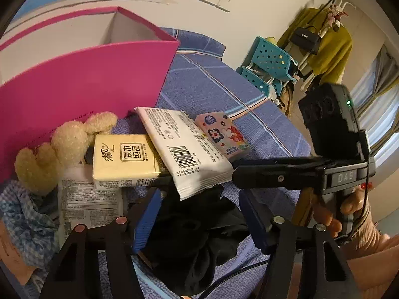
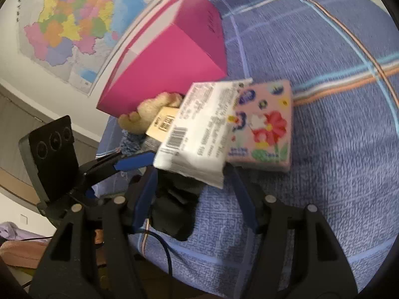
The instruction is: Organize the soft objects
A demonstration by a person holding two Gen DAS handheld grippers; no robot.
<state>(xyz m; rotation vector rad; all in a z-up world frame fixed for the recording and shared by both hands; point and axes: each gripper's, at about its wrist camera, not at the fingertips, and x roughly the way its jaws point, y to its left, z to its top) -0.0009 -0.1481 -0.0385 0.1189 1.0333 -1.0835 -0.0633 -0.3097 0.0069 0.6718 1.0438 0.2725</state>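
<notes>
Both grippers hover over a black cloth beside the pile of soft things.

Left wrist view: left gripper [image 1: 197, 220] open, blue pads either side of the black cloth [image 1: 199, 244] at lower centre, not pressing; tissue packs [image 1: 127, 159] and plush [image 1: 67, 139] heaped against the pink box [image 1: 82, 82], probably their bin. Right wrist view: right gripper [image 2: 197, 196] open above the cloth [image 2: 174, 214]; blue checked bedcover [image 2: 336, 124], wall map [image 2: 69, 25] upper left.
</notes>
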